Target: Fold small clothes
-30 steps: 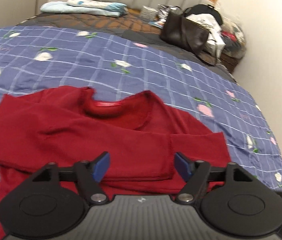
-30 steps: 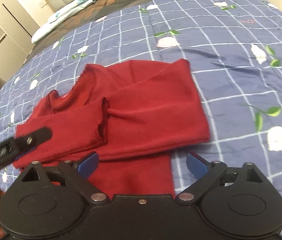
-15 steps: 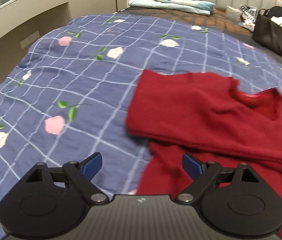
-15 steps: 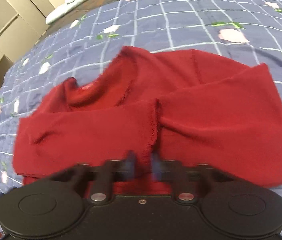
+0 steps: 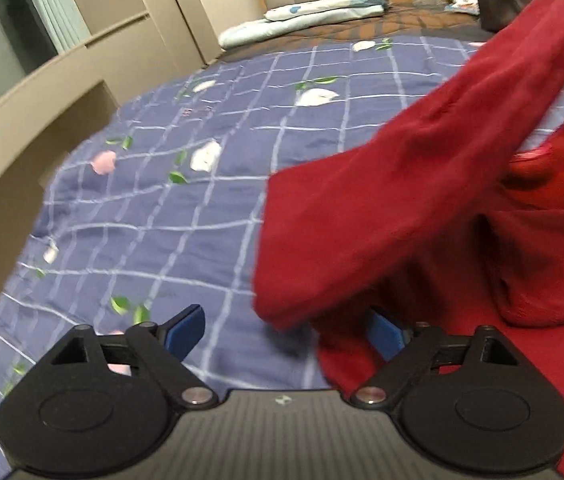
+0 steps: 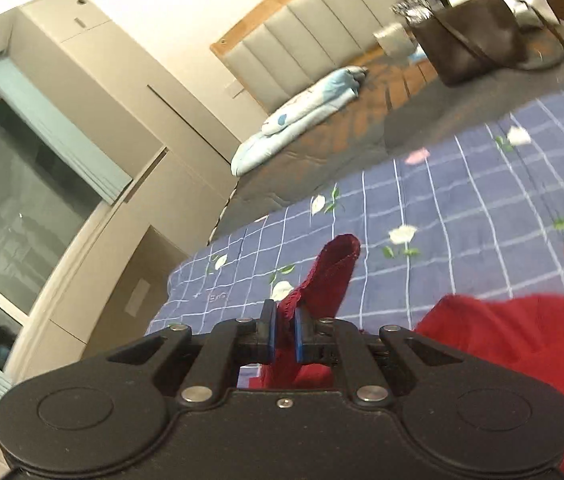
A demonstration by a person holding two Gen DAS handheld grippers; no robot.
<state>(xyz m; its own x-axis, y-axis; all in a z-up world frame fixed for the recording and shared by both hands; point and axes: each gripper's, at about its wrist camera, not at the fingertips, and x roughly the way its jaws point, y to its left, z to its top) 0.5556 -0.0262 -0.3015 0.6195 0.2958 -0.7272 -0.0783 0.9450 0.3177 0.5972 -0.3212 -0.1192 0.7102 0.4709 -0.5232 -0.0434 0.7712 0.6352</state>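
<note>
Home bedroom: bed with blue floral quilt, padded headboard, built-in wardrobe, curtained window.

A deep red sweater lies on a blue bedspread checked white, strewn with pink and white flowers

- Warm indoor light falls evenly; nothing is blown out.
- The window is dark, with faint reflections in its glass.
- Fisheye bending curves the wardrobe and the headboard; the corners vignette to black.
- Motion blur smears the red sweater and the handbag.
- A soft shadow lies on the bedspread under the raised sleeve.
</note>
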